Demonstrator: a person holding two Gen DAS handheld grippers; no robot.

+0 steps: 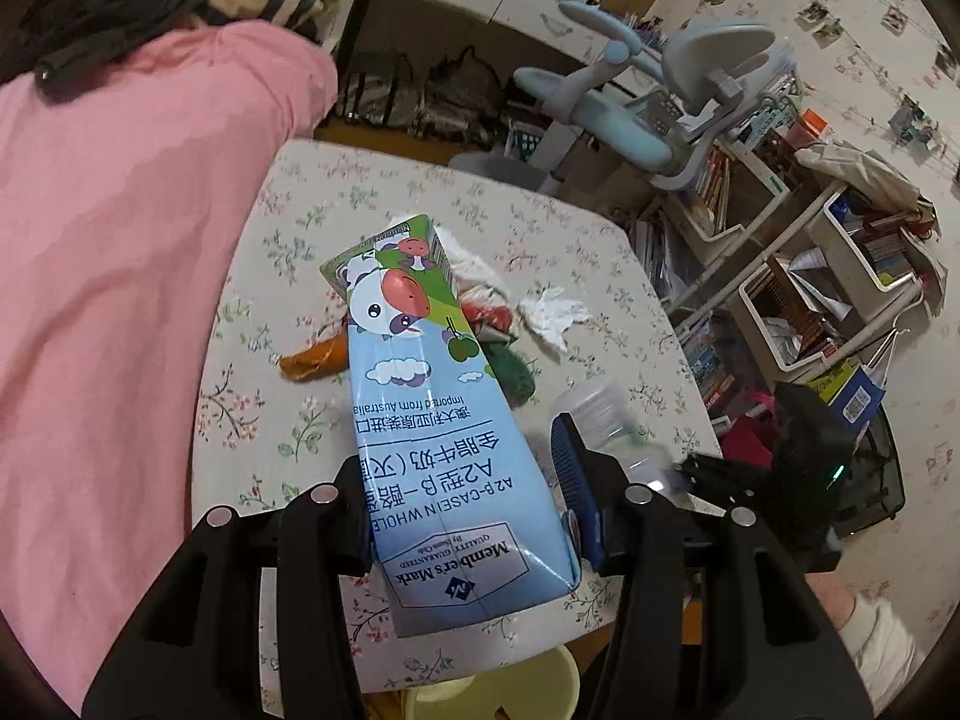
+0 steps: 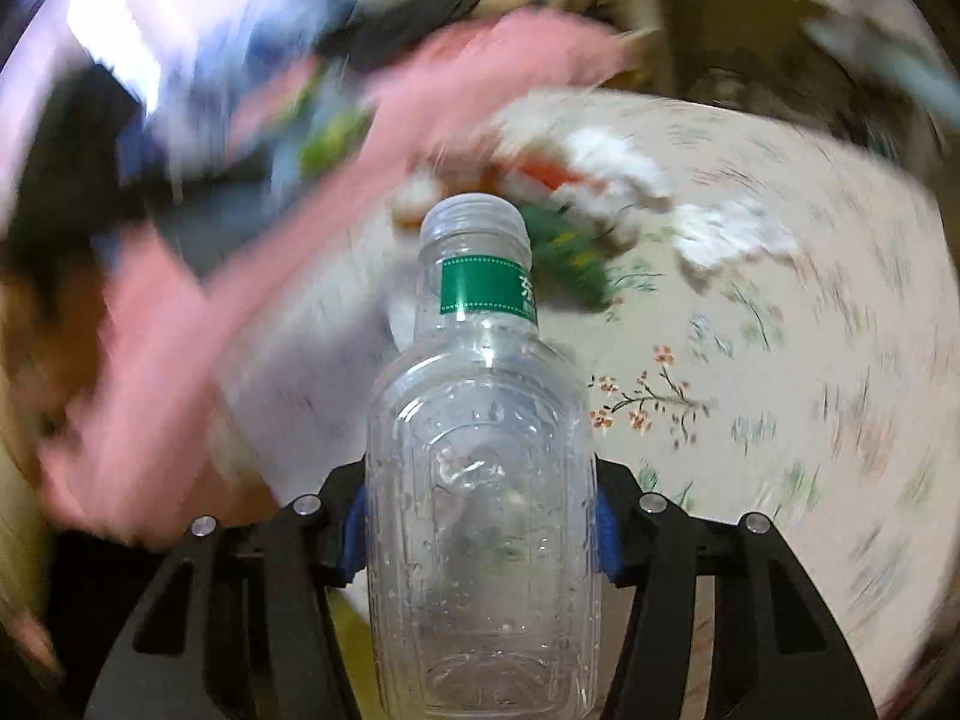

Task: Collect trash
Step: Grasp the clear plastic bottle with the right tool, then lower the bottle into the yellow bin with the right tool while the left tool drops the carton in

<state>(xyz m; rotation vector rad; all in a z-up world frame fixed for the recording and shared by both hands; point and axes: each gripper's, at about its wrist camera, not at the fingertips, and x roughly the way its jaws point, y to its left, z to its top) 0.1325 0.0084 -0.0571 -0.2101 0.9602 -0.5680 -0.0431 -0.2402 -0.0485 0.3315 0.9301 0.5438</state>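
Left gripper: its jaws are clamped on the milk carton, the blue pads pressing both side walls near the carton's base.
Milk carton: light blue with a cartoon cow, held off the counter and slanting away from the camera, its green top end over the litter pile.
Right gripper: its jaws are clamped on the plastic bottle, blue pads against the 2 sides of the lower body; no gap shows between pad and plastic.
Plastic bottle: clear, empty-looking, no cap on its threaded neck, a green label band around the shoulder; it points away from the camera above the counter. In the left wrist view the same bottle shows just right of the carton.
Counter: covered by a pale cloth printed with small flowers.
Litter left on the counter: a crumpled white tissue, an orange wrapper, a dark green wrapper and a red scrap, lying close together beyond the carton.
Person: a pink sleeve fills the left of the left wrist view; it appears as a pink smear in the right wrist view.
Yellow container: its rim shows below the counter edge, under the carton's base.
Background: a light blue chair and crowded shelves beyond the counter.
Right wrist view: heavily blurred around the bottle, so the surroundings there cannot be read in detail.
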